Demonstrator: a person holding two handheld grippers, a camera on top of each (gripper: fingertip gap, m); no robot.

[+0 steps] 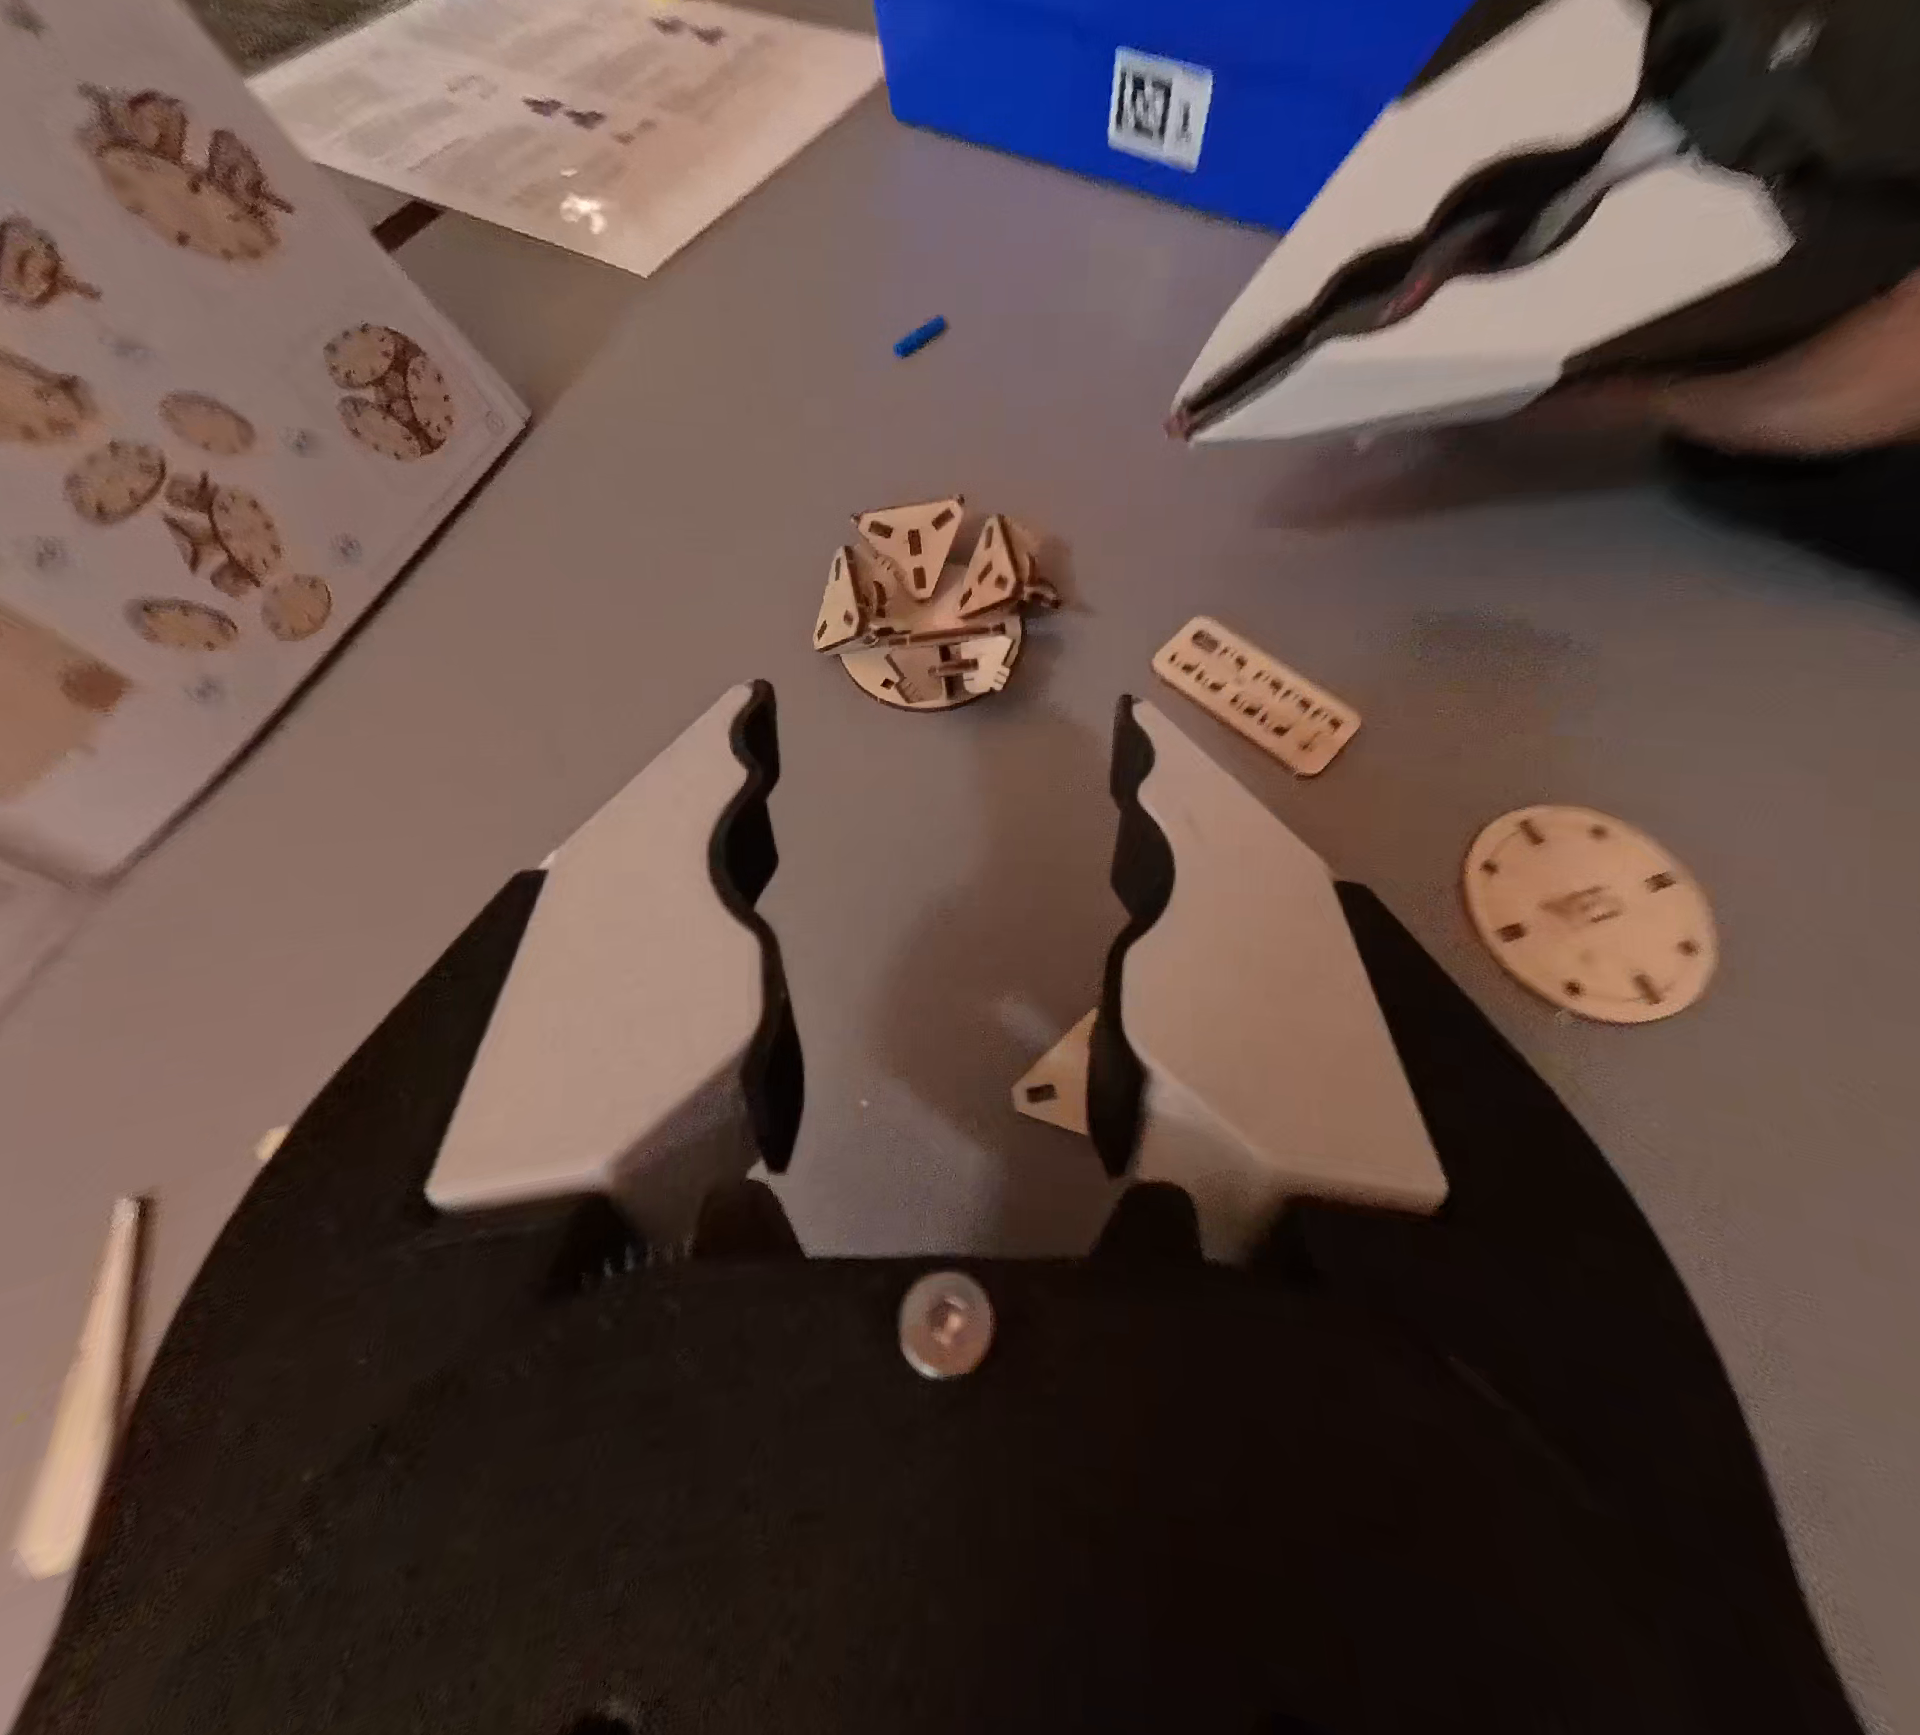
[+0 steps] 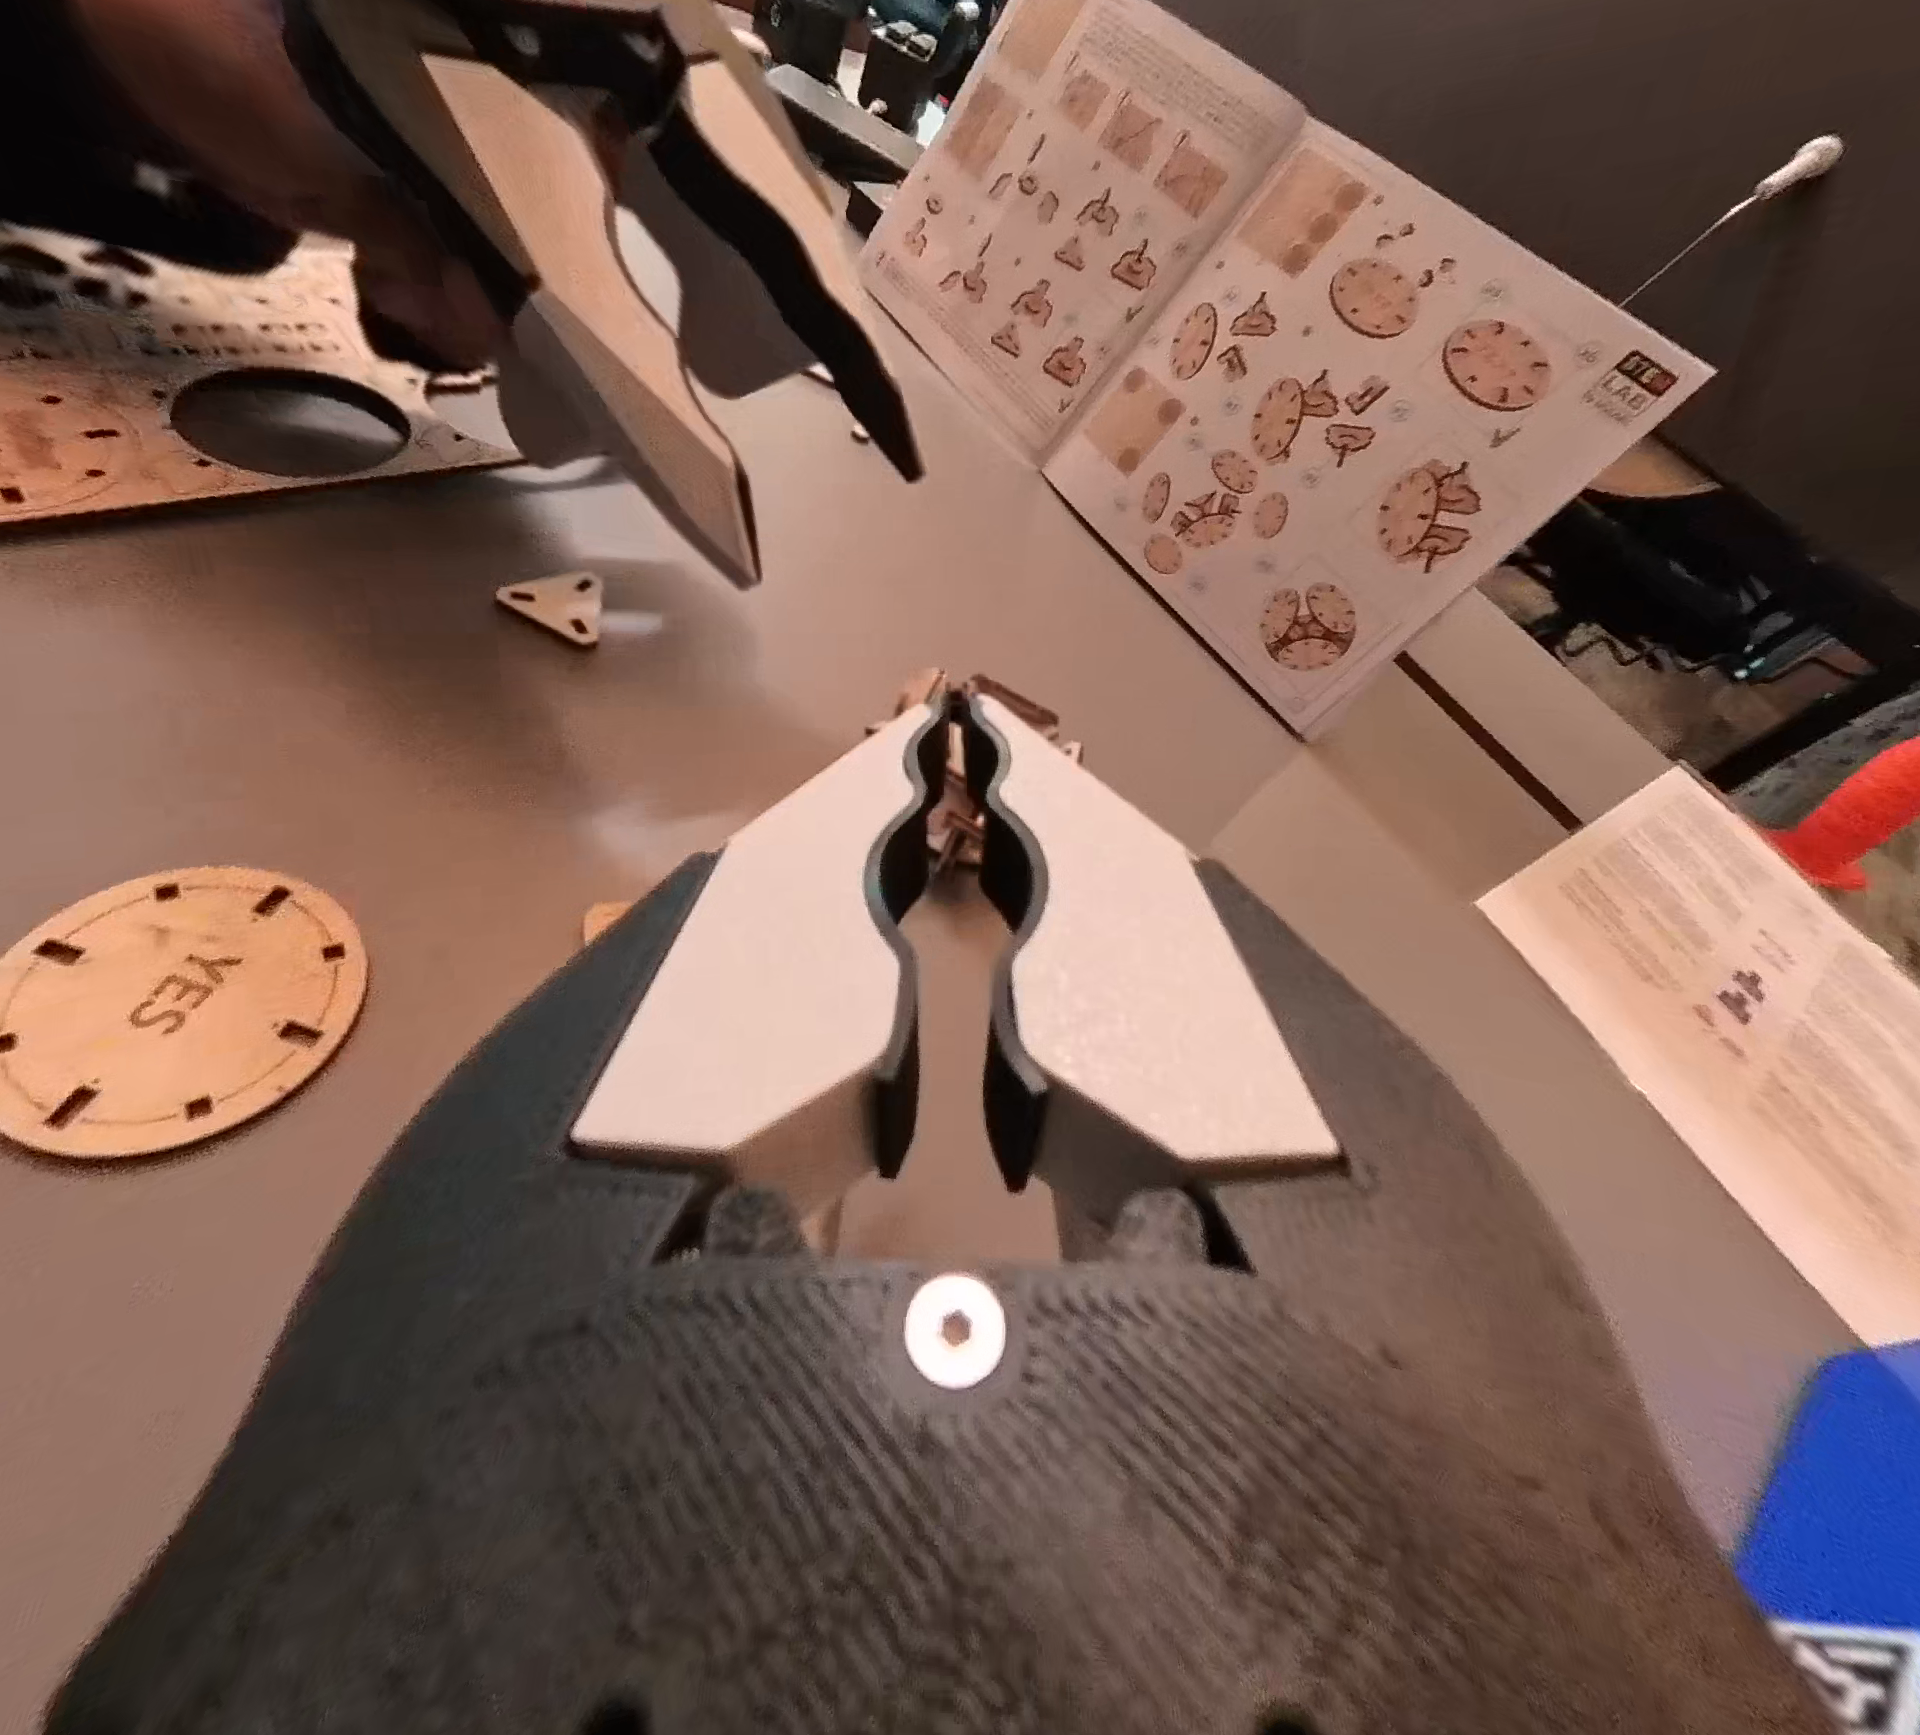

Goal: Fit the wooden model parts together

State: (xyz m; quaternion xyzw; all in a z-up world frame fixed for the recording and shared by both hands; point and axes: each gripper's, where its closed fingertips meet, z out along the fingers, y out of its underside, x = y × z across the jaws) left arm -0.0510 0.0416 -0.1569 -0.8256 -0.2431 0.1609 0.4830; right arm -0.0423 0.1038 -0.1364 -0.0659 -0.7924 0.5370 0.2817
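Left wrist view shows your left gripper (image 1: 945, 719) spread wide, bare, just short of the wooden assembly (image 1: 930, 610), while your right gripper (image 1: 1184, 428) hovers pressed together, beyond it.

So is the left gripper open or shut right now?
Open. The left gripper has its fingers spread, bare grey table between them; the wooden assembly sits beyond the tips.

This looks like an office or lab workroom. A grey table (image 1: 665, 459) carries an open instruction booklet (image 2: 1299, 355), printed sheets (image 1: 561, 106) and laser-cut wooden kit parts (image 1: 1590, 916). A blue storage bin (image 1: 1091, 2) stands on it, with desks and dark office chairs (image 2: 831, 12) behind.
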